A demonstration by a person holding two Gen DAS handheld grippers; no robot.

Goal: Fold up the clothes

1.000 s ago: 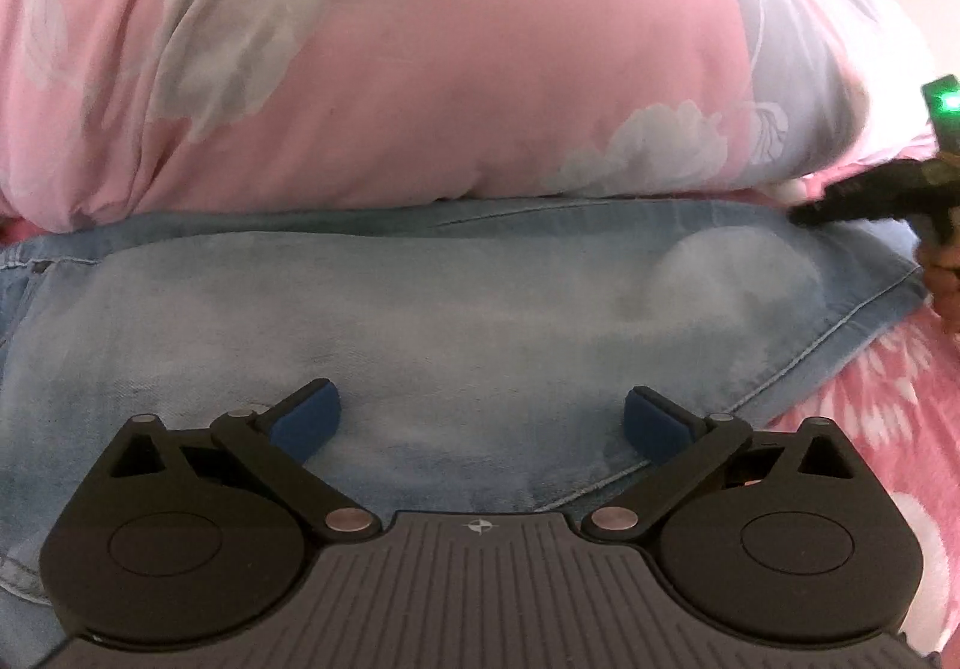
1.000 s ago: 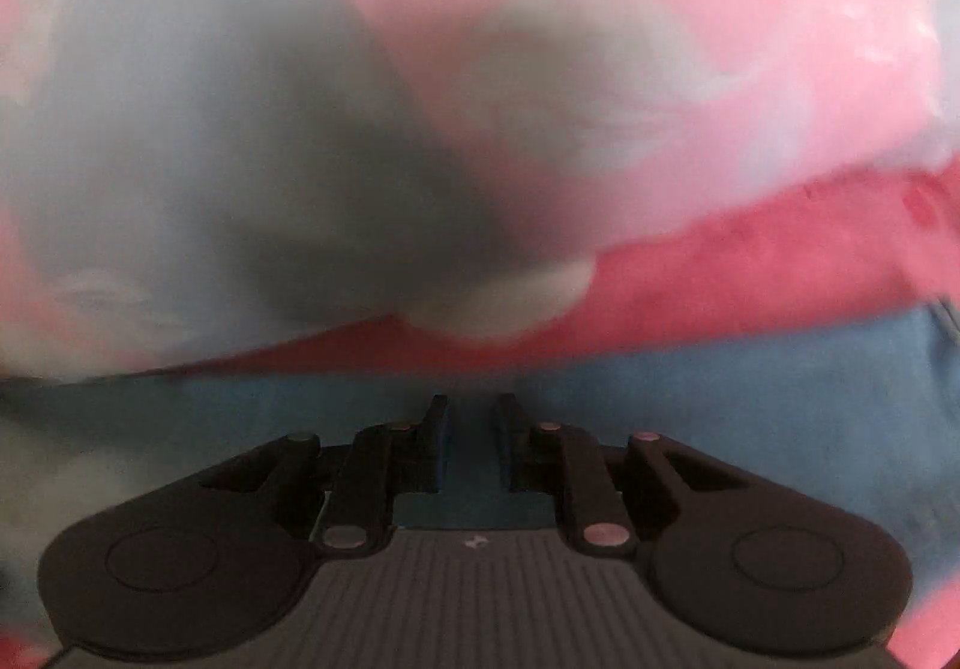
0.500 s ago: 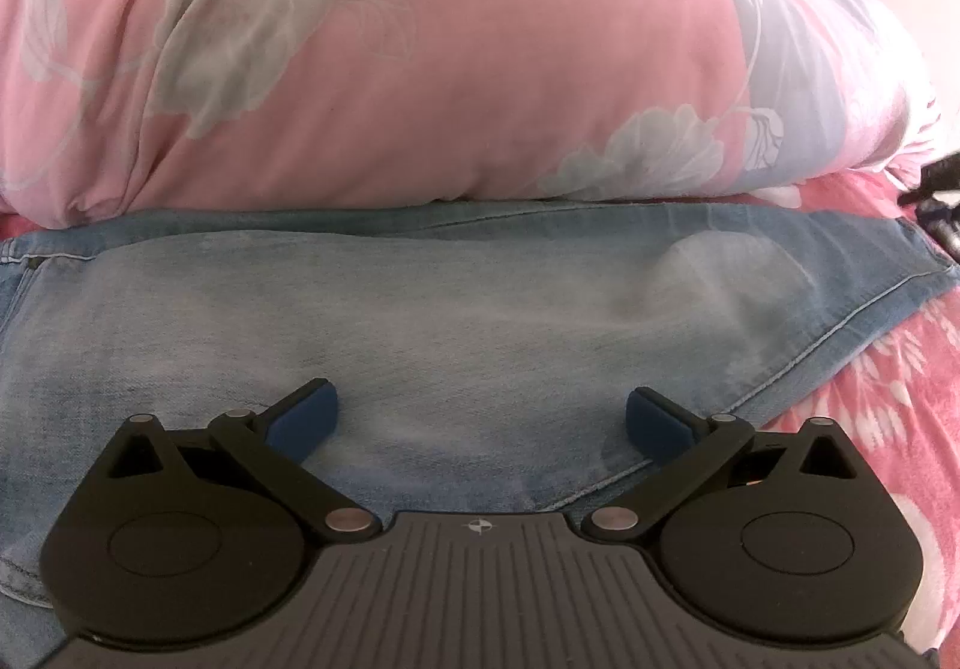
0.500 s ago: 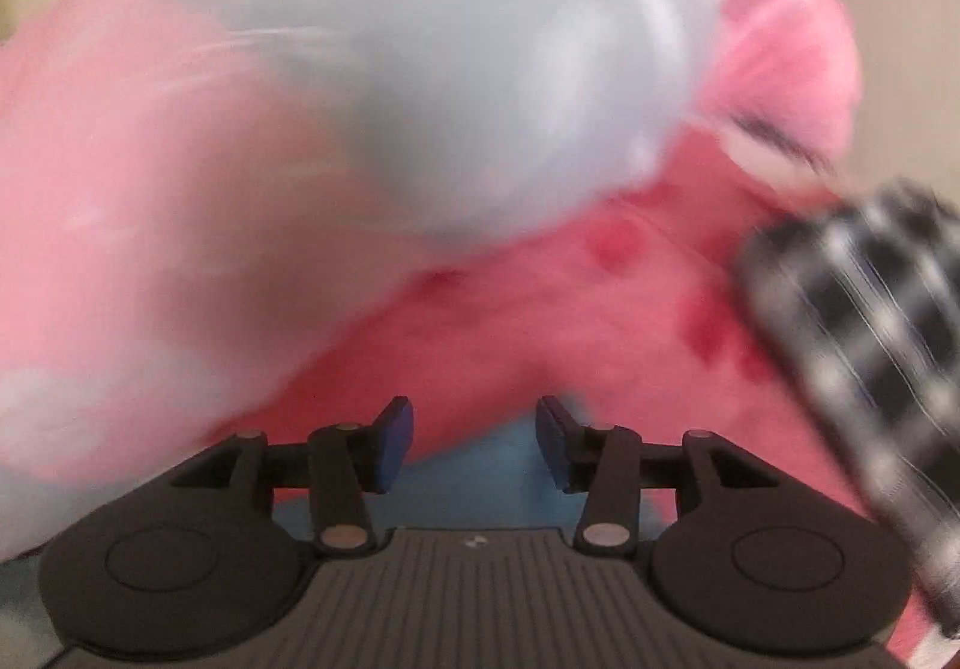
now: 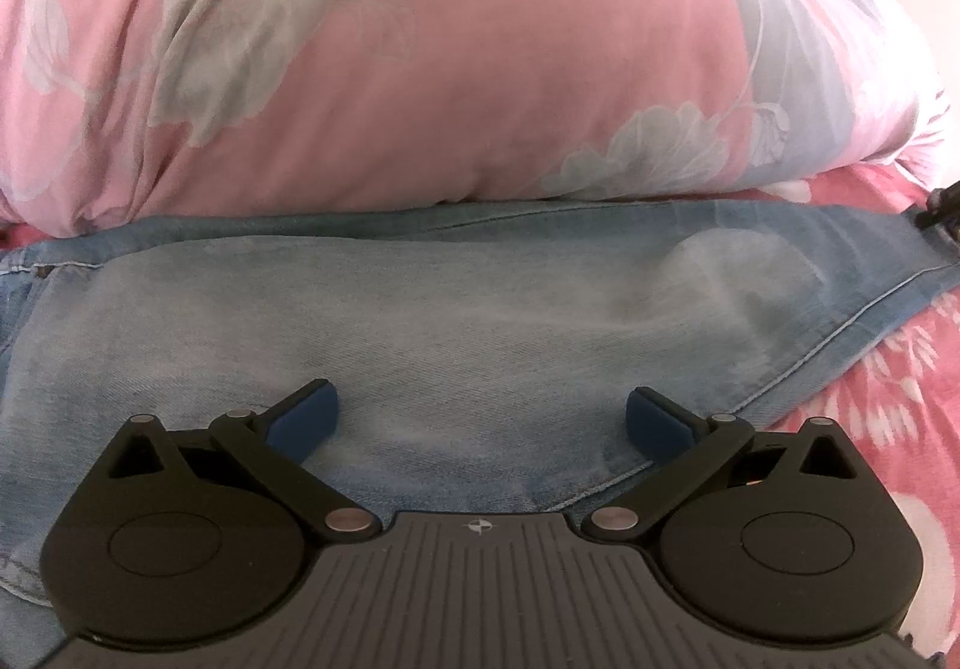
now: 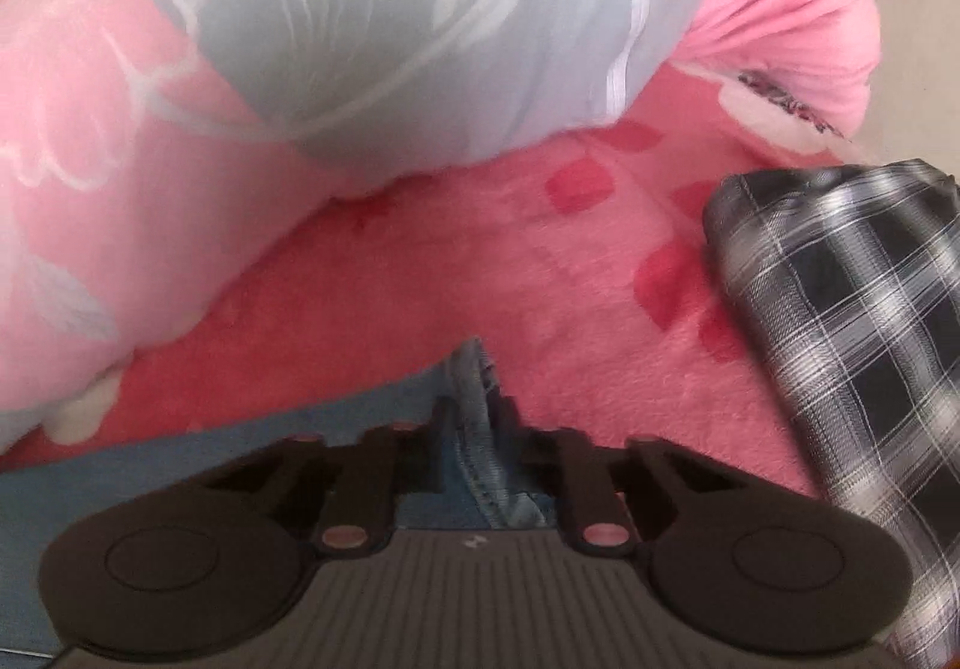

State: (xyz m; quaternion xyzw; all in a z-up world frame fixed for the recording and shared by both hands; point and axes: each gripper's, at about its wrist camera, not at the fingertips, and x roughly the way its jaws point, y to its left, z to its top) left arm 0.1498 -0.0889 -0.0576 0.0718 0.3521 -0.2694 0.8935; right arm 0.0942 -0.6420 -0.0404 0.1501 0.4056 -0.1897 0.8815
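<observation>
Because our right gripper [image 6: 477,429] has just closed its jaws on only the hem tip of the jeans [image 5: 456,345], which lie on the bed under the pillow [image 5: 384,51] at twelve o'clock, while our left gripper [image 5: 480,417] hangs wide open, we risk the denim slipping free or dragging under the pillow.

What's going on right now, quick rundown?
Right gripper just closed, pinching the jeans hem. Left gripper open, above the denim. Big pillow crowds the far edge; plaid garment lies to the right.
</observation>
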